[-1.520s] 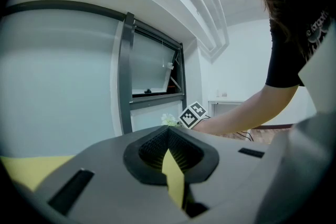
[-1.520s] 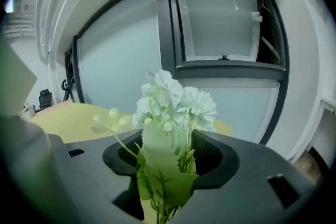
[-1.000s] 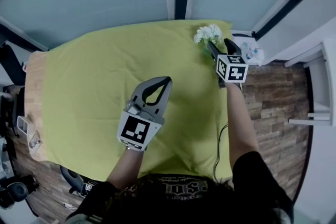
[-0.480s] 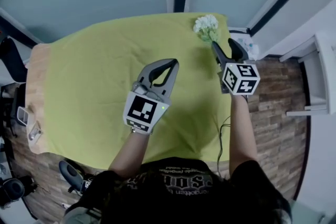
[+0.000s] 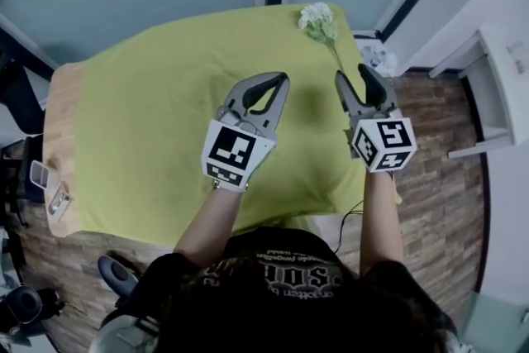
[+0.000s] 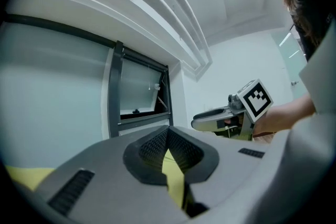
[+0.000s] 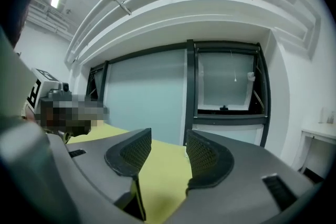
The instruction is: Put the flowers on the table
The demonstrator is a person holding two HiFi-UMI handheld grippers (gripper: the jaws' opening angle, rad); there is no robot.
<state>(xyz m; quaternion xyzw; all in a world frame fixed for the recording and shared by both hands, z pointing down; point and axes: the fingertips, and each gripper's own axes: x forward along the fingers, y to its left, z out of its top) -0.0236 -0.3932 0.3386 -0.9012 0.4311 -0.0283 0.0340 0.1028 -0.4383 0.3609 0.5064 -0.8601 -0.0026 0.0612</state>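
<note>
Flowers lie on the far right corner of the table, on the yellow-green cloth that covers most of the top. White blossom head points away from the person, and the thin stem trails back toward the right edge. Nothing touches them. Left gripper is held over the middle of the cloth, pointing roughly level toward the far edge. In the left gripper view its jaws meet at the tips, with only a sliver of cloth showing through the gap lower down — closed, holding nothing. Right gripper is held over the right side of the cloth, on the near side of the flowers and clear of them. Its jaws have just been closing but stand partly apart. In the right gripper view only cloth and the far window show between the ribbed pads — empty. The two grippers are side by side at about the same reach. A marker cube sits on the right gripper near the wrist, and the same cube shows at the right of the left gripper view. A bare wooden strip runs along the table's left end, outside the cloth. Brick-patterned floor lies to the right of the table, with a white unit beyond it.
</note>
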